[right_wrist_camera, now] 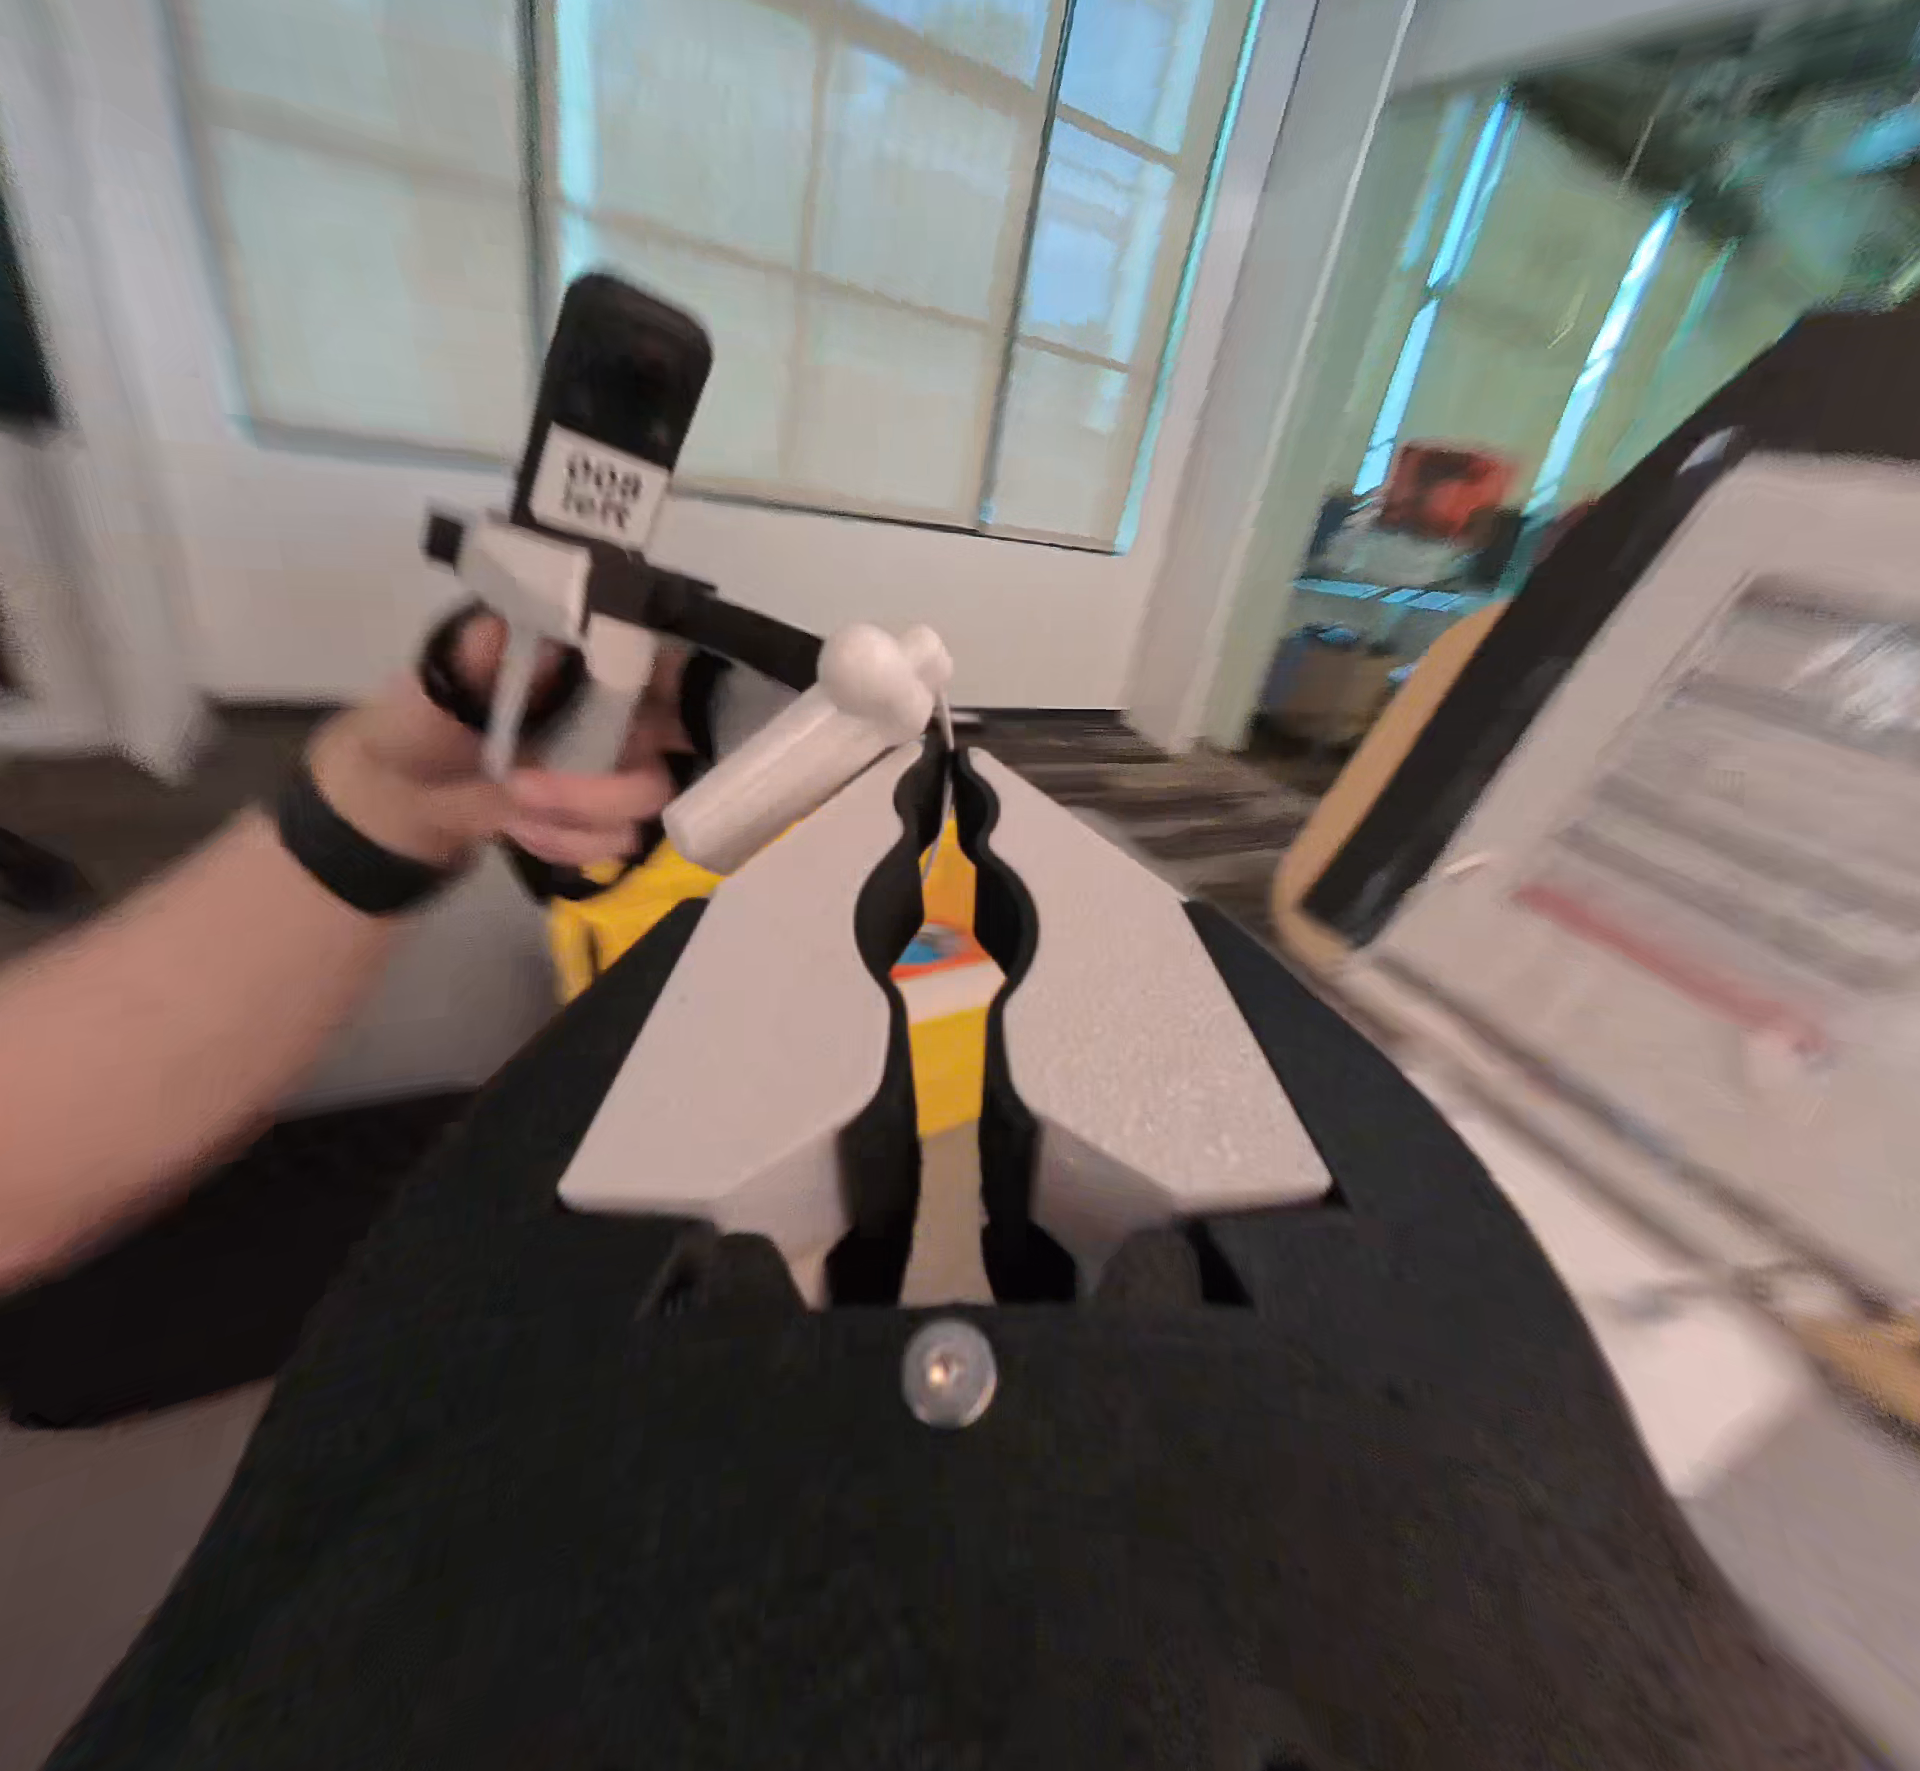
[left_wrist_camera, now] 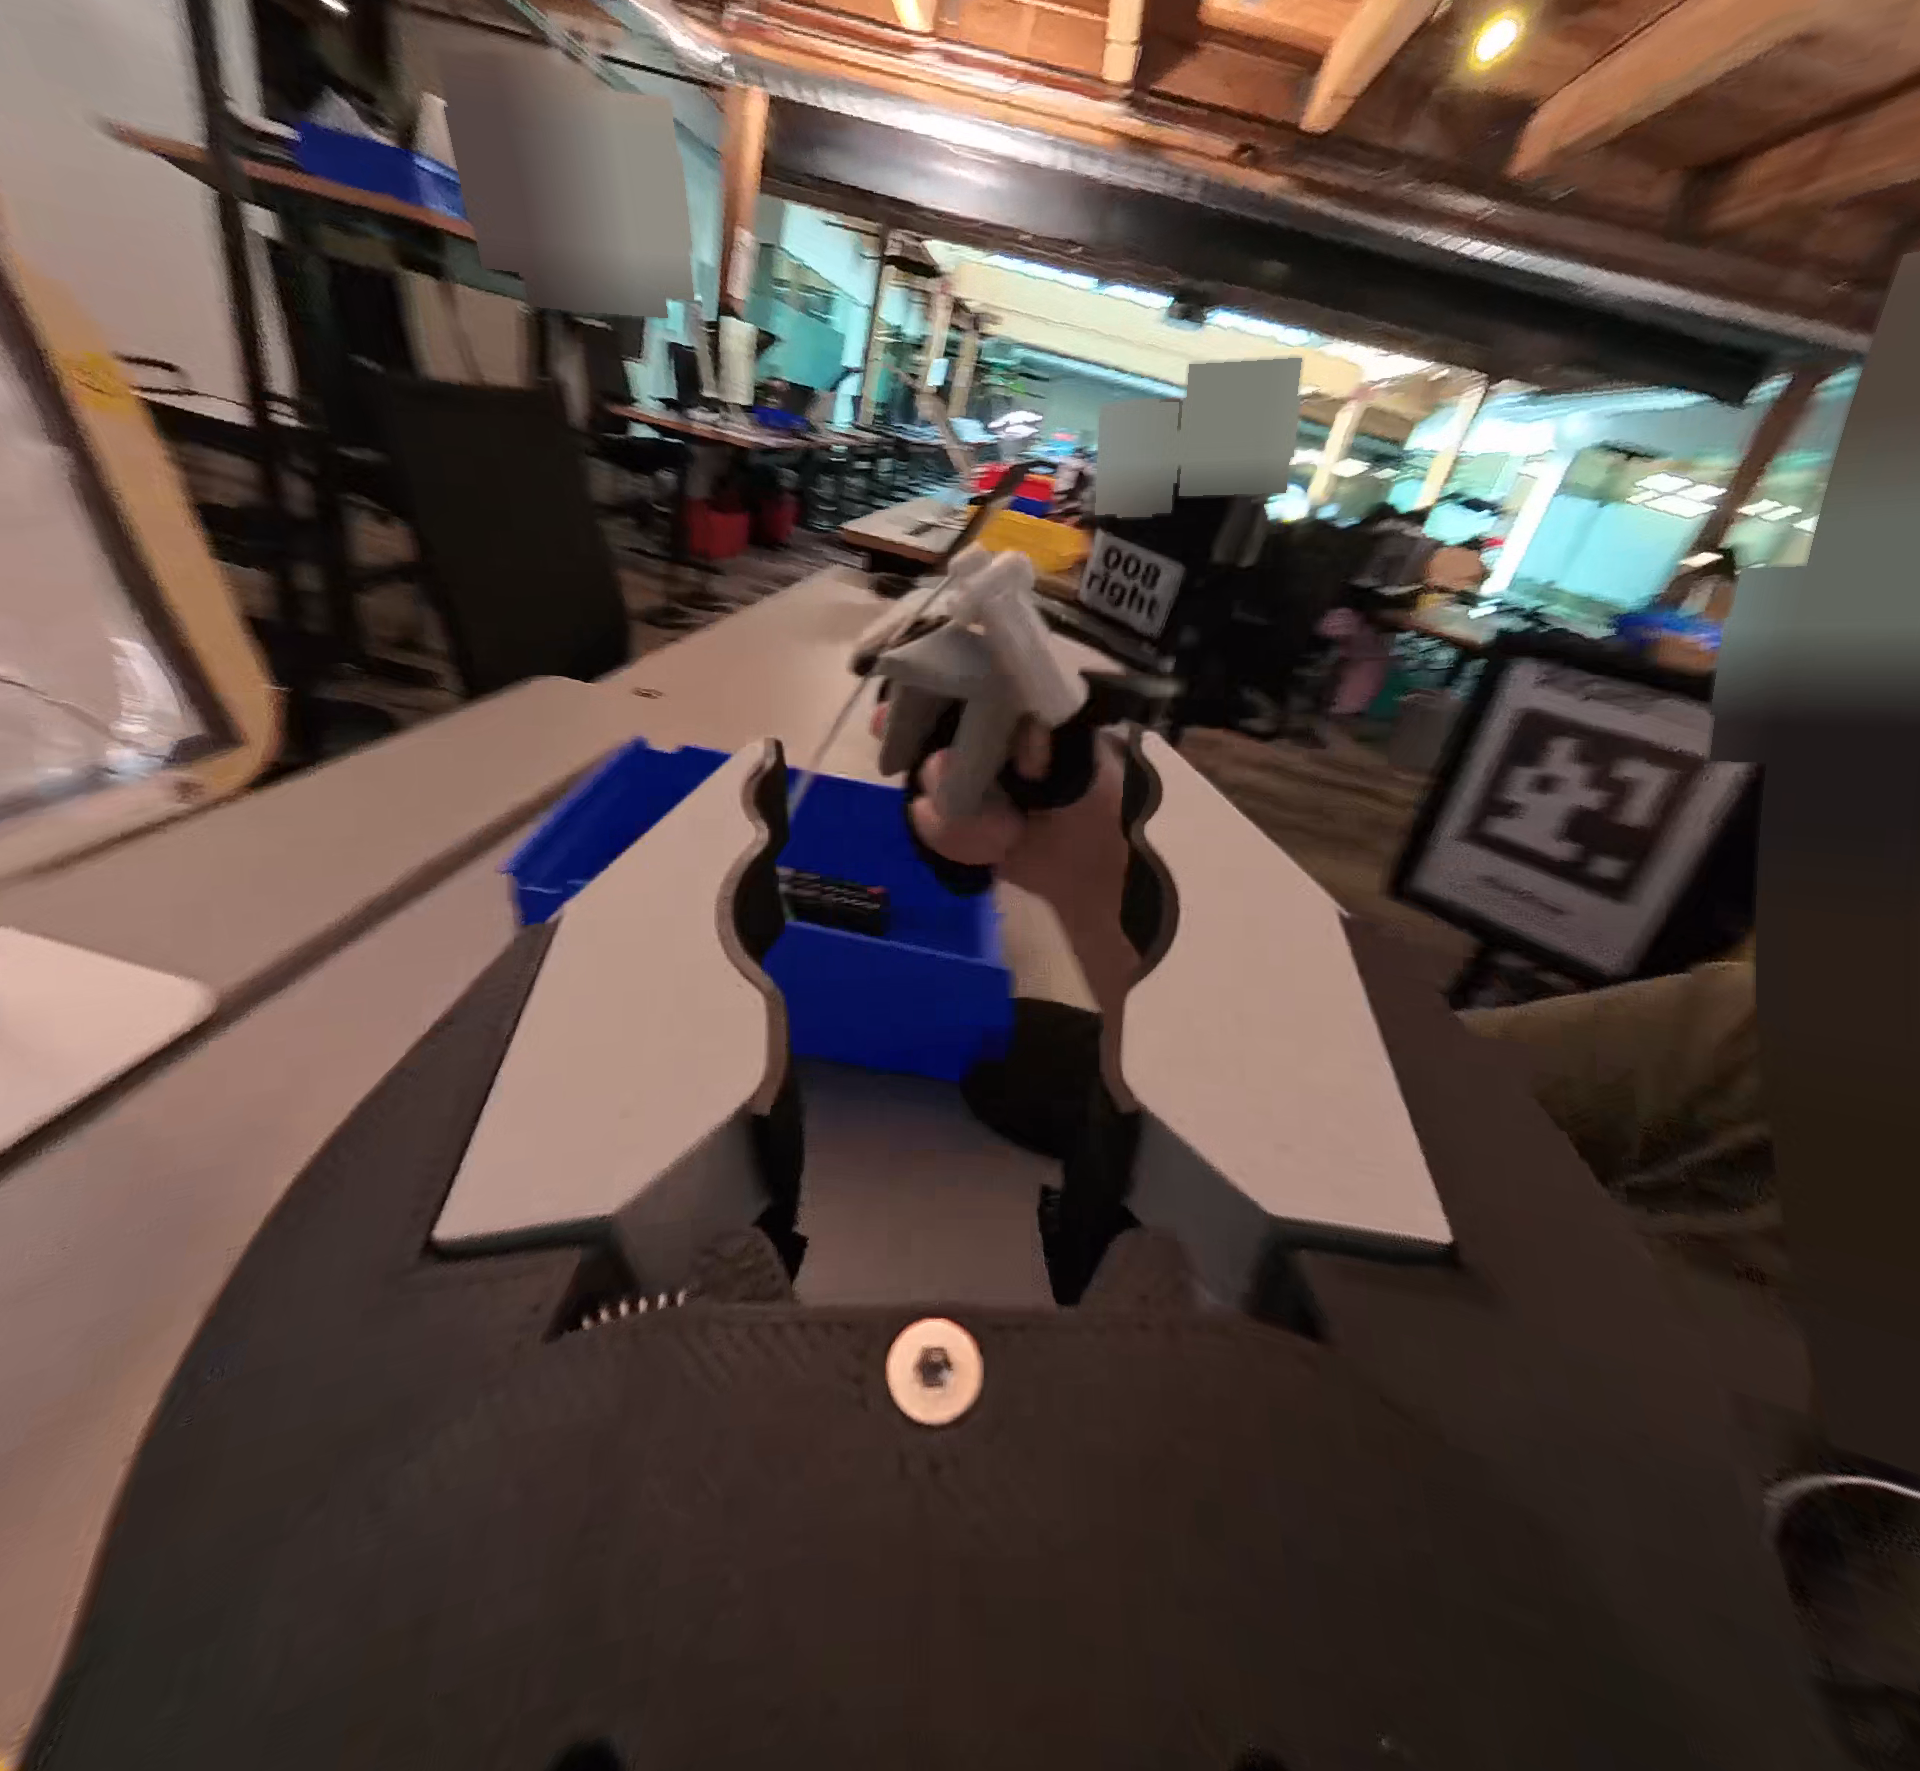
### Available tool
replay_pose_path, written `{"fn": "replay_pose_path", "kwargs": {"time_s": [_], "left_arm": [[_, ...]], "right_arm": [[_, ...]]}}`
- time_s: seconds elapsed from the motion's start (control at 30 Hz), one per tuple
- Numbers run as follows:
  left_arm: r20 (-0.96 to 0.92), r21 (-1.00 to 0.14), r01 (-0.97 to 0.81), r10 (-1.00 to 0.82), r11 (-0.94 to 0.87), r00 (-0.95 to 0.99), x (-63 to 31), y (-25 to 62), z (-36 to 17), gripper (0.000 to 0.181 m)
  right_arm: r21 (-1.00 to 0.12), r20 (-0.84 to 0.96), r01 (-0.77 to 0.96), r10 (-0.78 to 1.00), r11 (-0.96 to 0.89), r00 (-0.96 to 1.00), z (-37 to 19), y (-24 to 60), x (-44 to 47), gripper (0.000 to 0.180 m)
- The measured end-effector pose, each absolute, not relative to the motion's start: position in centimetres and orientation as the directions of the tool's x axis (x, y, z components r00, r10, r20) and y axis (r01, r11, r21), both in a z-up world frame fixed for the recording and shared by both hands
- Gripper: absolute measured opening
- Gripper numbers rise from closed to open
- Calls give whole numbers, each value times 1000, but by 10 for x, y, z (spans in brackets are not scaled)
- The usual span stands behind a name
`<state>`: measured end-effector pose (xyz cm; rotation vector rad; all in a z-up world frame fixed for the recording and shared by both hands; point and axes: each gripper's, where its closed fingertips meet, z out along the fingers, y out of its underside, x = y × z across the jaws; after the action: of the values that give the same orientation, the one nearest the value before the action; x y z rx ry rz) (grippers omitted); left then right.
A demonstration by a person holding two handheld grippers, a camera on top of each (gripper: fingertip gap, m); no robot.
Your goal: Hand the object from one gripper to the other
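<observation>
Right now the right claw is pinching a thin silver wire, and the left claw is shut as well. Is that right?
Not quite. The left claw is open, not shut: the left wrist view shows its fingers spread wide with nothing gripped between them. The rest stands: the right claw is pinching the thin silver wire at its tips.

Each camera is sitting just behind its own gripper, looking forward along the fingers; the left wrist view is facing the right gripper (left_wrist_camera: 883, 672) close ahead; the right wrist view is facing the left gripper (right_wrist_camera: 883, 672), windows beyond.
</observation>
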<state>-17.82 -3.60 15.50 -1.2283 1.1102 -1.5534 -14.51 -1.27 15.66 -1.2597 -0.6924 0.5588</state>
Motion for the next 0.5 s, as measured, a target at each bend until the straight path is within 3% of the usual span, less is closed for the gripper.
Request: {"fn": "replay_pose_path", "kwargs": {"time_s": [0.03,0.1,0.2,0.33,0.5], "left_arm": [[200,-974,84,-973,-210,-117,-179,-31,153,62],[150,-987,46,-988,-151,-37,-177,-22,143,60],[122,-992,-7,-992,-123,28,-169,-12,130,55],[109,-994,-26,-994,-109,17,-156,-16,123,40],[-22,-984,-178,-999,14,39,-146,-23,100,16]], "right_arm": [[-986,27,-112,775,125,631,157,-12,-142,0],[-963,-182,-266,842,-47,509,156,-11,-136,0],[-927,-304,-337,852,-163,425,151,-6,-129,0],[-916,-351,-313,879,-251,322,142,-12,-139,0],[-953,-297,-174,874,-247,385,122,-10,-151,0]]}}
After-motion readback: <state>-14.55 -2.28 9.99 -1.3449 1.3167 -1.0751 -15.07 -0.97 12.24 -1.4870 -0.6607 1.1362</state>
